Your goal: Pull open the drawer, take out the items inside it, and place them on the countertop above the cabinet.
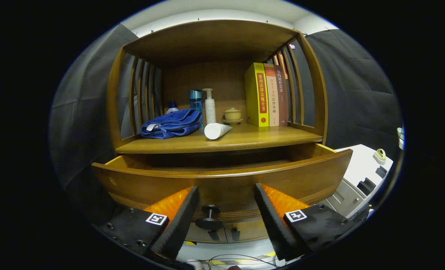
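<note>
The drawer stands pulled out under the countertop, and its knob sits between the spread fingers of the gripper, which hold nothing. I cannot see inside the drawer from here. I think the gripper should rise over the front edge and look down before reaching.

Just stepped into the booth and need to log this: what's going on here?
A person is working a handheld gripper at a wooden cabinet. Its drawer is pulled open, and the open fingers straddle the drawer's knob without touching it. On the countertop lie a blue towel, a white tube, bottles and books.
</note>
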A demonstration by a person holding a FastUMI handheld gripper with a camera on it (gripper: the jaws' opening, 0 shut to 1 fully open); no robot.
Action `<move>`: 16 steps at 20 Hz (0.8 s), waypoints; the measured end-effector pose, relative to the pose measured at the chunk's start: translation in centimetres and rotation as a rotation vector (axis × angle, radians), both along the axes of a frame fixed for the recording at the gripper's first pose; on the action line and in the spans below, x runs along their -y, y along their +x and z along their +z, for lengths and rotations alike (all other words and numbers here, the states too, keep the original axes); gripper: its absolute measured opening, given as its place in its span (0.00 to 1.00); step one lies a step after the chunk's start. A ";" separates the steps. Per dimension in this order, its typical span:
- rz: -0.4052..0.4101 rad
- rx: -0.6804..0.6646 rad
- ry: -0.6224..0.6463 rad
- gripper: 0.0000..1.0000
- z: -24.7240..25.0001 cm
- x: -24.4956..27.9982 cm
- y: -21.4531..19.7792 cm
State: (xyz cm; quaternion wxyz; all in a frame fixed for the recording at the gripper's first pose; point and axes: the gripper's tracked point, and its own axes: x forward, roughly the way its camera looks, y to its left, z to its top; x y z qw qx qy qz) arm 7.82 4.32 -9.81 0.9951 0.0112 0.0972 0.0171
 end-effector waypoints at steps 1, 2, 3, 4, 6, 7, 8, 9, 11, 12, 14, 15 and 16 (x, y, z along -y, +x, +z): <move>0.000 0.003 0.000 0.99 0.1 0.0 0.6; 0.000 0.005 0.002 0.99 0.1 0.0 1.3; 0.000 0.007 0.002 0.99 0.1 0.0 2.0; 0.000 0.010 0.001 0.99 0.2 0.0 2.6; 0.001 0.012 -0.007 0.99 0.0 -0.1 4.0; 0.000 0.008 -0.010 0.99 -0.1 -0.2 4.4; 0.001 0.005 -0.012 0.99 -0.3 -0.3 4.9; 0.000 0.006 -0.018 0.99 -0.3 -0.4 5.3; -0.001 0.014 -0.040 0.99 -0.1 -0.3 6.1; -0.001 0.014 -0.043 0.99 -0.1 -0.3 6.4; -0.002 0.016 -0.050 0.99 0.1 -0.3 6.9; -0.003 0.018 -0.051 0.99 0.1 -0.4 7.2; -0.003 0.017 -0.051 0.99 0.1 -0.4 7.5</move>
